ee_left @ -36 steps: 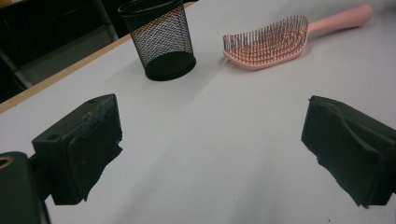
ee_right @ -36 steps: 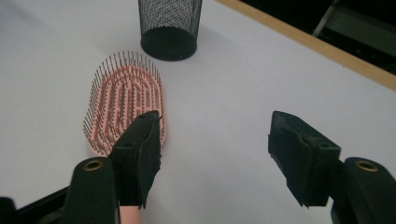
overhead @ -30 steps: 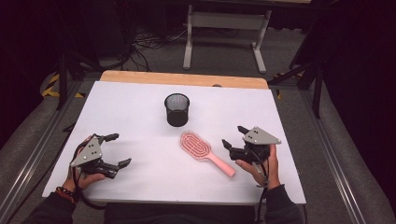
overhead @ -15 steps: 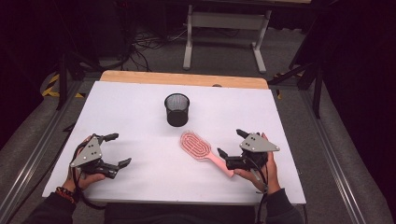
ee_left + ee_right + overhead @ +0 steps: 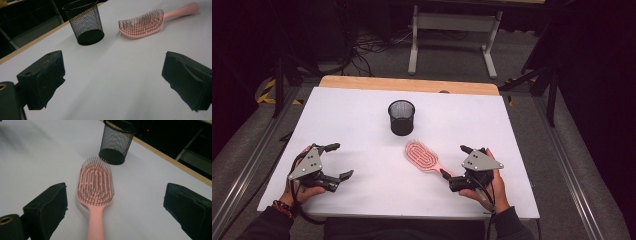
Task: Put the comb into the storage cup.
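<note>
Straddling the pink hairbrush [image 5: 96,185] handle, right gripper [image 5: 458,161] sat with jaws wide, just been opening, pads clear of the handle between them. Since a second ago that hand had slid in toward the brush. Brush lay bristles up on the white table [image 5: 362,110], head toward the black mesh cup [image 5: 401,117]; handle end was cut off in the right gripper view. Left gripper [image 5: 337,161] sat open, empty, unmoved. No readable writing anywhere.

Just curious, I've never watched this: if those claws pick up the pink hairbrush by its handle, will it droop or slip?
The pink hairbrush looks like rigid plastic, so it probably won't droop. Its smooth, narrow handle may slip or twist. The vented head suggests it's light.
</note>
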Action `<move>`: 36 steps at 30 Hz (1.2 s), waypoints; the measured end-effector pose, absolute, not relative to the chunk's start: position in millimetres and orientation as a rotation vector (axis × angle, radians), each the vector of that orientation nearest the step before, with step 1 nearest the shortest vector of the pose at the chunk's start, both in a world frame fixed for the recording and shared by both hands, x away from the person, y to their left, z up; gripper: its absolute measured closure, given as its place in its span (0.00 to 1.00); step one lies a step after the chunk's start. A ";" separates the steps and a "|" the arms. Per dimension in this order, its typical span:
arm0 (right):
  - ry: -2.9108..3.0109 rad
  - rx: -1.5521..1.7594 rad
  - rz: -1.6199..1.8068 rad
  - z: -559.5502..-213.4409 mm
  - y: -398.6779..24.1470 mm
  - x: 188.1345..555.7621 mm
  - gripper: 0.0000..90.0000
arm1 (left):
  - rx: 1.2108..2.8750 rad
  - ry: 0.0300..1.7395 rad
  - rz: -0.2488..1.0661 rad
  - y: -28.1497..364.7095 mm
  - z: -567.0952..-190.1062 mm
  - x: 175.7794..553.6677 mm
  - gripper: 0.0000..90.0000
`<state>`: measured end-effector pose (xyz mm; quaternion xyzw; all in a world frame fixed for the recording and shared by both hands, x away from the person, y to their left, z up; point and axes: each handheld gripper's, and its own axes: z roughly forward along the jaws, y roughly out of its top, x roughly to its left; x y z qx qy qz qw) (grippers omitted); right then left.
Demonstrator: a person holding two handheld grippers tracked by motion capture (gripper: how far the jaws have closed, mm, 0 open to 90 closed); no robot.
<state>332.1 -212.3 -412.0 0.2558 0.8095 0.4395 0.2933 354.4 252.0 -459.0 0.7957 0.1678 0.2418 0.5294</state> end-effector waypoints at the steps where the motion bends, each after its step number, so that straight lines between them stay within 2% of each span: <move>1: 2.171 0.685 1.165 -412.4 -211.9 333.0 0.07 | 1.899 0.401 0.576 252.0 -459.1 354.5 0.06; 8: 2.286 0.759 1.089 -413.7 -208.4 343.2 0.09 | 1.905 0.405 0.572 251.0 -460.3 355.2 0.06; 14: 2.377 0.815 0.992 -418.0 -198.4 354.4 0.17 | 1.915 0.401 0.571 249.2 -461.0 355.3 0.06; 16: 2.452 0.839 0.883 -424.6 -188.9 362.4 0.23 | 1.921 0.399 0.566 248.2 -461.7 355.3 0.06; 19: 2.514 0.860 0.821 -428.7 -183.7 369.0 0.22 | 1.921 0.401 0.568 248.1 -462.1 355.6 0.06; 23: 2.576 0.886 0.752 -432.5 -176.2 379.8 0.28 | 1.925 0.398 0.565 248.2 -462.4 356.1 0.06; 25: 2.586 0.895 0.725 -433.5 -174.4 382.4 0.28 | 1.924 0.398 0.564 248.2 -462.4 355.9 0.06; 27: 2.613 0.910 0.706 -434.9 -171.0 387.3 0.35 | 1.925 0.398 0.563 248.3 -462.5 356.0 0.06; 28: 2.627 0.916 0.690 -435.7 -169.4 389.2 0.35 | 1.927 0.397 0.559 248.6 -462.5 356.0 0.06; 29: 2.638 0.927 0.666 -436.8 -166.9 392.8 0.41 | 1.927 0.398 0.563 248.4 -462.7 356.2 0.06; 32: 2.666 0.935 0.646 -438.3 -165.7 396.0 0.44 | 1.928 0.396 0.560 248.6 -462.6 356.2 0.06; 34: 2.704 0.953 0.623 -442.3 -163.3 400.9 0.55 | 1.933 0.395 0.561 248.9 -462.1 356.3 0.06; 36: 2.707 0.961 0.621 -443.2 -163.0 401.7 0.56 | 1.925 0.400 0.552 250.1 -461.9 356.6 0.06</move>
